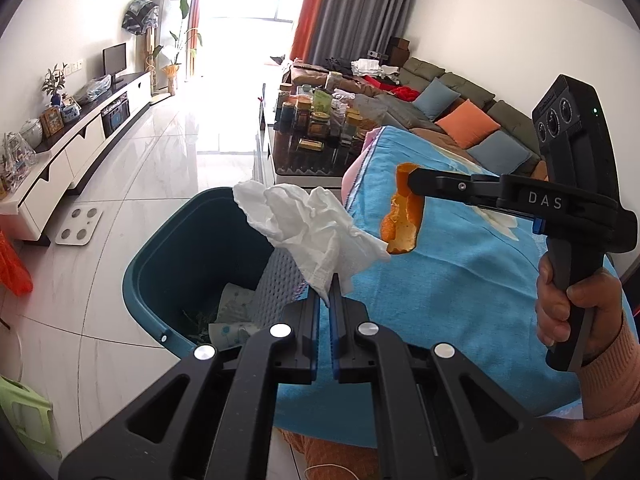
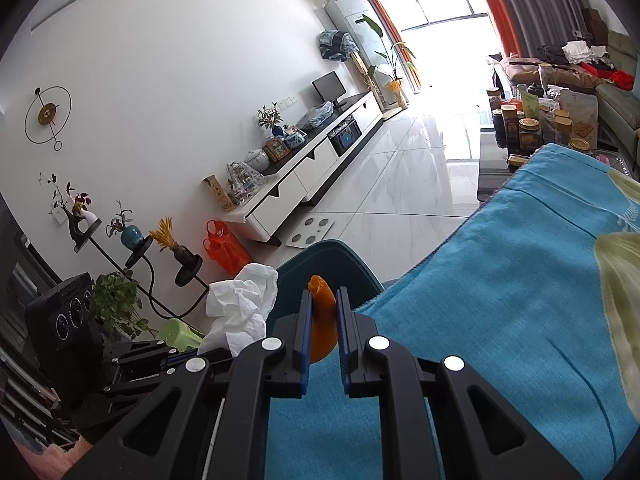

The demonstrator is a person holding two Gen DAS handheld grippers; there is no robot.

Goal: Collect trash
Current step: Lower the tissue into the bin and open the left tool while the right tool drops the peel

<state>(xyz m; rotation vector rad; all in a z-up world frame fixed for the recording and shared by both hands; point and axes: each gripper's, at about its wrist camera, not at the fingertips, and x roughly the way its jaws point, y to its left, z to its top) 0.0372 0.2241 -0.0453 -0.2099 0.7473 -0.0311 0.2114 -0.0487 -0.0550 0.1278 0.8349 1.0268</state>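
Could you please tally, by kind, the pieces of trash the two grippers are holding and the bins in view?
Crumpled white paper tissue, pinched in the left gripper: 1
Curled orange peel, clamped in the right gripper: 1
Teal plastic waste bin, beside the blue towel: 1
Total: 3

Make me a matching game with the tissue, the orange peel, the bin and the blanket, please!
Things:
1. white tissue
2. orange peel
3. teal bin
4. blue blanket

Places or states:
A. spread flat under the right gripper
B. pinched in the left gripper
C. standing on the floor with paper inside
D. pinched in the right gripper

Pairs: 1-B, 2-D, 3-C, 4-A
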